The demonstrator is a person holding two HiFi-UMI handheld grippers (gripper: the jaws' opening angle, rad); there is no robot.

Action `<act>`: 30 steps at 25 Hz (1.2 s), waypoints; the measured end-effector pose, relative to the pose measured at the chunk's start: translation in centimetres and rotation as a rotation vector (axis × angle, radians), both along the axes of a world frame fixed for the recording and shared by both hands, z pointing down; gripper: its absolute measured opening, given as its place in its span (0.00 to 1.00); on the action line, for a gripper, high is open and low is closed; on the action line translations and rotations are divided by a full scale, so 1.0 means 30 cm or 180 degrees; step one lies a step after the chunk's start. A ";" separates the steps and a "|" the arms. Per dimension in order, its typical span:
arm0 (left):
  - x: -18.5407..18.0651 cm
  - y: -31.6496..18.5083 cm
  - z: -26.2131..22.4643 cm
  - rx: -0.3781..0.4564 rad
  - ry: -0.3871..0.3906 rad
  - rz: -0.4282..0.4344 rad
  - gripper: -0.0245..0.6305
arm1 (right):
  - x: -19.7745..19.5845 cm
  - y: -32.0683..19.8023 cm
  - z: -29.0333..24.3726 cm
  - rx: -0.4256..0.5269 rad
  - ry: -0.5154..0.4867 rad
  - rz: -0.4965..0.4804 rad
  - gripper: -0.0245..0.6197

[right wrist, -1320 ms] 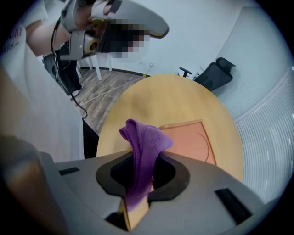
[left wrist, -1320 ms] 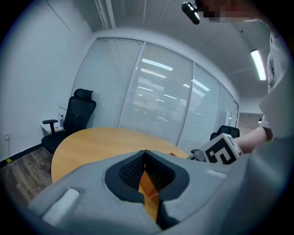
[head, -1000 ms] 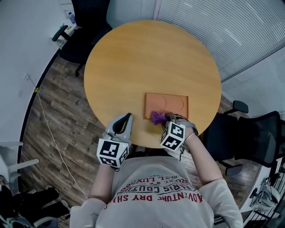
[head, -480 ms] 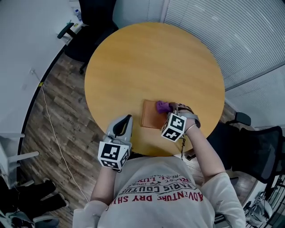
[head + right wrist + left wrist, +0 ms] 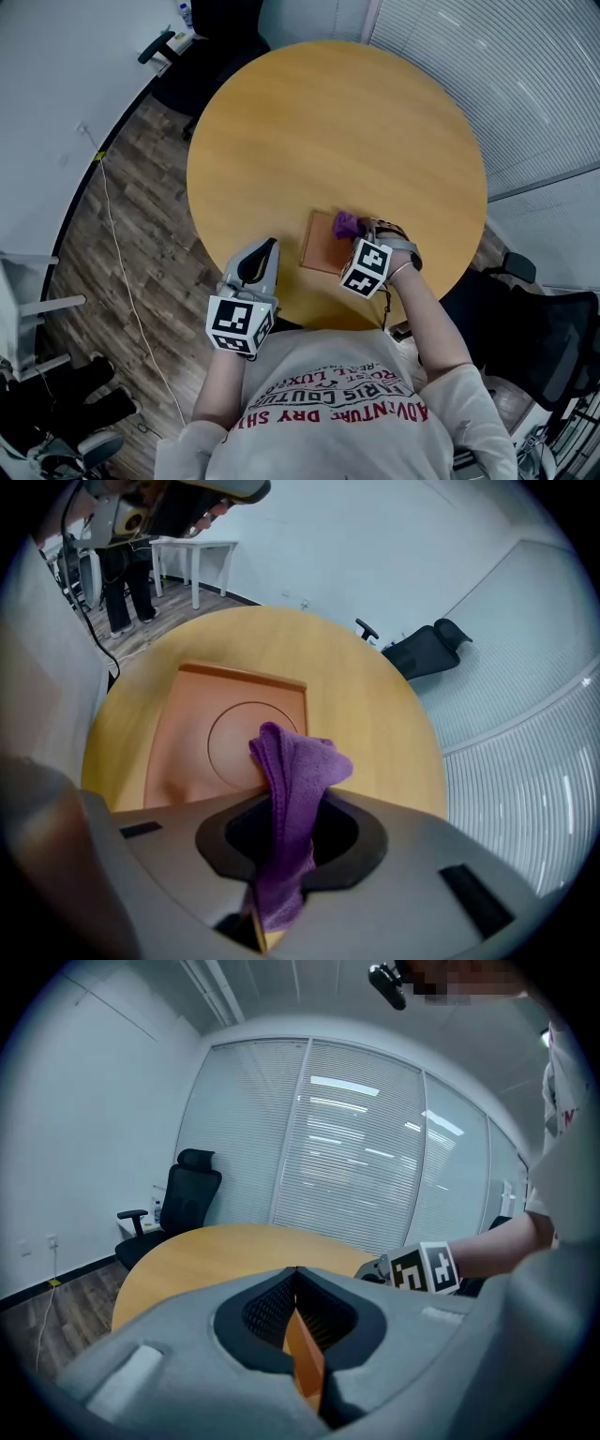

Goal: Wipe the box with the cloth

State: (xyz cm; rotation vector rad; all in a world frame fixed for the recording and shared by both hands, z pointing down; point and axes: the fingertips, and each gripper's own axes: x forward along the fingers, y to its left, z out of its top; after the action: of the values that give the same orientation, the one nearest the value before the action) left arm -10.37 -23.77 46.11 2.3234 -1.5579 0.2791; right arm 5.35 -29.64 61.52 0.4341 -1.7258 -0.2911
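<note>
Our right gripper (image 5: 357,229) pinches a crumpled purple cloth (image 5: 346,223), which rests on the 1 o'clock corner of the flat orange rectangular box (image 5: 321,246). The box lies near the 5 o'clock edge of the round wooden table (image 5: 328,122). Our left gripper (image 5: 270,247), jaws pressed together on nothing, hovers at the box's 9 o'clock

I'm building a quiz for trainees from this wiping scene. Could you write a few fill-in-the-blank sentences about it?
1. The right gripper is shut on a ____ cloth.
2. The box lies flat on a ____ wooden table.
3. The left gripper has its jaws together and holds ____.

Missing words: purple; round; nothing.
</note>
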 end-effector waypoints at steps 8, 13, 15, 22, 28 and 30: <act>0.039 0.024 -0.045 0.0094 -0.0020 0.0056 0.05 | 0.005 0.058 -0.002 -0.0119 0.0005 -0.0058 0.16; 0.051 0.052 -0.046 0.0104 -0.0023 0.0107 0.05 | 0.006 0.118 0.000 -0.0153 0.0026 -0.0079 0.16; 0.047 0.062 -0.051 0.0111 -0.0022 0.0111 0.05 | 0.005 0.142 0.002 -0.0172 0.0041 -0.0089 0.16; 0.050 0.110 -0.049 0.0109 -0.0013 0.0214 0.05 | 0.001 0.231 0.004 -0.0195 0.0029 -0.0035 0.16; 0.060 0.150 -0.047 0.0115 -0.0004 0.0371 0.05 | -0.010 0.313 0.007 -0.0226 -0.0023 0.0066 0.16; 0.063 0.166 -0.044 0.0105 -0.0002 0.0442 0.05 | -0.019 0.345 0.006 -0.0247 -0.0038 0.0058 0.16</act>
State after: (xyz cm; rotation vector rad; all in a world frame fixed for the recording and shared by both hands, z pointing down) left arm -8.49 -18.79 44.79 2.4617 -1.4140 0.2893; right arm 4.78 -19.30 61.70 0.3955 -1.7377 -0.2080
